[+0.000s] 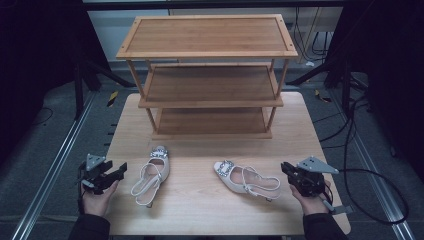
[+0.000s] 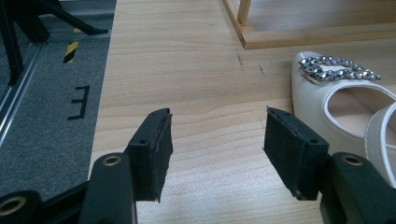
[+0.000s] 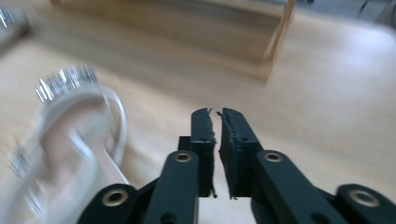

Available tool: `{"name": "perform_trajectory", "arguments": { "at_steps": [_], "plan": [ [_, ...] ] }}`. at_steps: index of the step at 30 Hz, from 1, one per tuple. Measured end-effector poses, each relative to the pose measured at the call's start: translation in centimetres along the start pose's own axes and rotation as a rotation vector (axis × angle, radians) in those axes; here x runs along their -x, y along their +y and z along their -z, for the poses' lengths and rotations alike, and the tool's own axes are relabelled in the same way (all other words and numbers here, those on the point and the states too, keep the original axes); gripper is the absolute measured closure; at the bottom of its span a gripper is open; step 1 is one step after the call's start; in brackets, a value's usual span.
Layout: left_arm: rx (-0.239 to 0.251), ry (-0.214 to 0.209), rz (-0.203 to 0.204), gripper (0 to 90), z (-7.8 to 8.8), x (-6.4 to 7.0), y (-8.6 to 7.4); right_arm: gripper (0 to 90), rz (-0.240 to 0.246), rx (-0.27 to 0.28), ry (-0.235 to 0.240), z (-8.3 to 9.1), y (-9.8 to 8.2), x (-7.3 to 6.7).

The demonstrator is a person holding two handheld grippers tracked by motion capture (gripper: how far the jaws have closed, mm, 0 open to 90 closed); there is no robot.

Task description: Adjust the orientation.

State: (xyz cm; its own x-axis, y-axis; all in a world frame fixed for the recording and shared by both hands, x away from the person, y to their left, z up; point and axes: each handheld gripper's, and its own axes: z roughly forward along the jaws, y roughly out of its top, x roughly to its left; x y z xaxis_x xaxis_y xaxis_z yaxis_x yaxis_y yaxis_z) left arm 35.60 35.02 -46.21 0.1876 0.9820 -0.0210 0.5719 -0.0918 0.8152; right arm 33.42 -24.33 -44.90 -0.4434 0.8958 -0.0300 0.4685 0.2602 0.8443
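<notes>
**Two slingback heels on table, grippers at edges**

Three-tier bamboo shoe rack (image 1: 207, 75) at 12 o'clock on wooden table (image 1: 200, 210), shelves bare. Left shoe (image 1: 151, 175) and right shoe (image 1: 245, 181): cream, jewelled buckles. Left gripper (image 1: 117, 171) at 9, jaws wide; right gripper (image 1: 285, 169) at 3, jaws nearly closed, empty.

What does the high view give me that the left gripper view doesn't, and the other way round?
High view alone: the whole three-tier shelf, the right shoe lying on its side, and the right gripper beside it. Left gripper view alone: the wide gap between the left gripper's jaws, with bare table between them. Both share: the left shoe with its sparkly buckle, and the shelf's base.
</notes>
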Motion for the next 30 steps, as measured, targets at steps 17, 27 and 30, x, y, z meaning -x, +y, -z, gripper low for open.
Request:
{"name": "perform_trajectory", "arguments": {
  "at_steps": [17, 27, 30],
  "plan": [
    [-0.003, -0.005, 0.001, 42.0, 0.0, 0.0, 0.0, 90.0, 0.073, -0.150, 0.151, -0.5, -2.7, -1.7],
    [-0.005, -0.008, 0.006, 42.0, -0.1, -0.1, -0.1, 67.6, 0.035, -0.015, 0.136, 1.6, -2.1, -1.9],
    [-0.007, -0.010, 0.005, 41.9, -0.1, -0.2, -0.2, 55.9, 0.035, 0.032, 0.174, 2.6, -1.6, -2.0]
  ]
}}
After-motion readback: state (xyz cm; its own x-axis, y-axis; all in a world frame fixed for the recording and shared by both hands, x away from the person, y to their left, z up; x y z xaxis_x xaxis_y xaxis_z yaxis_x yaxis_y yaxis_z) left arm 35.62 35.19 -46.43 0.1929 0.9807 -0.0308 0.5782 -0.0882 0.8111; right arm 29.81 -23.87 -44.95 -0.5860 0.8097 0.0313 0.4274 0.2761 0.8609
